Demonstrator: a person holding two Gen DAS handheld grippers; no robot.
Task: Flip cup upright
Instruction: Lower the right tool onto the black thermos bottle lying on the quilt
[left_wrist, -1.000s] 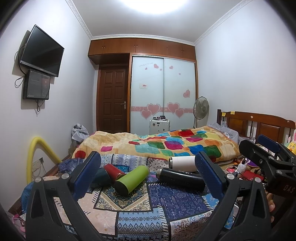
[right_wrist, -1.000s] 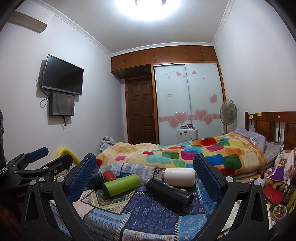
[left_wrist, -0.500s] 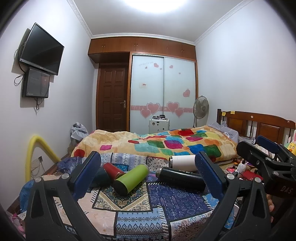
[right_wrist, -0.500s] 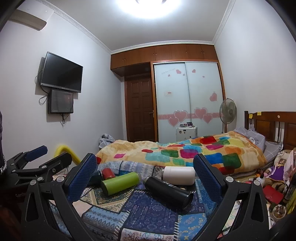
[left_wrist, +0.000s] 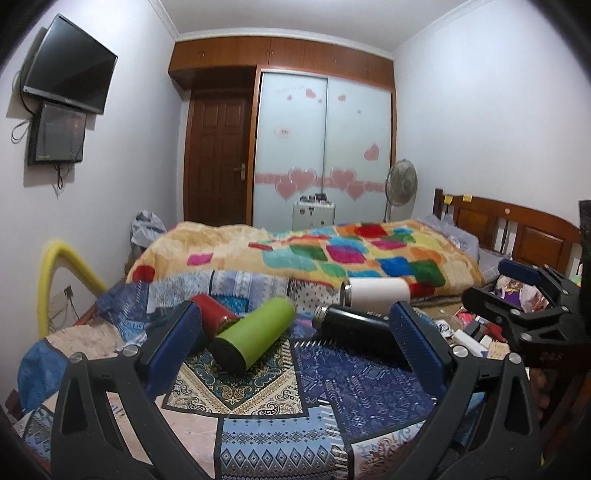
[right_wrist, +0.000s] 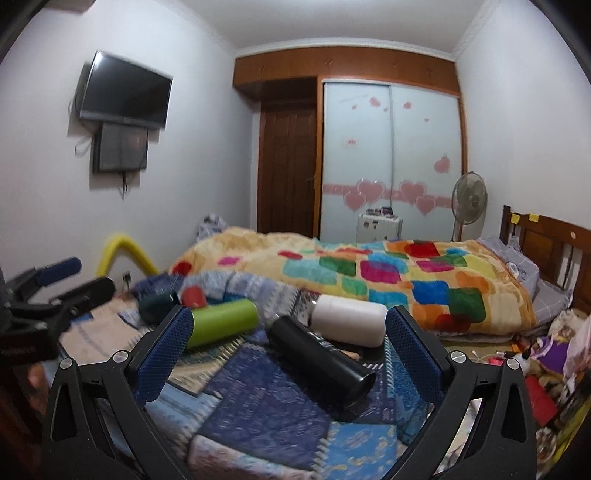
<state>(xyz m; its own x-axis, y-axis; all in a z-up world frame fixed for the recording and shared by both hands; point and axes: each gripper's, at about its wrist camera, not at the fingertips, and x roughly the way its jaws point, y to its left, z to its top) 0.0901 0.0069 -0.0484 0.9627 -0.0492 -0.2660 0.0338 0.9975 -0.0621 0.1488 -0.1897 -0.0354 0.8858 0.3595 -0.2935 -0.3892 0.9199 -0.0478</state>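
Several cups lie on their sides on a patchwork cloth (left_wrist: 332, 373): a green cup (left_wrist: 255, 338), a red cup (left_wrist: 214, 312), a black cup (left_wrist: 354, 325) and a white cup (left_wrist: 380, 291). A dark teal cup (right_wrist: 157, 306) shows in the right wrist view, with the green cup (right_wrist: 221, 326), red cup (right_wrist: 194, 295), black cup (right_wrist: 317, 358) and white cup (right_wrist: 351, 325). My left gripper (left_wrist: 295, 343) is open and empty, above and short of the cups. My right gripper (right_wrist: 288, 350) is open and empty, framing the black cup.
A bed with a colourful quilt (left_wrist: 314, 254) lies behind the cloth. A wooden headboard (left_wrist: 517, 229) and clutter (right_wrist: 535, 354) are at the right. A yellow tube (left_wrist: 55, 273) stands at the left wall. A wardrobe (left_wrist: 325, 147) and fan (left_wrist: 400, 184) stand at the back.
Both grippers have tilted down and moved closer to the cups, which now sit larger and higher between the fingers. The cups have not moved.
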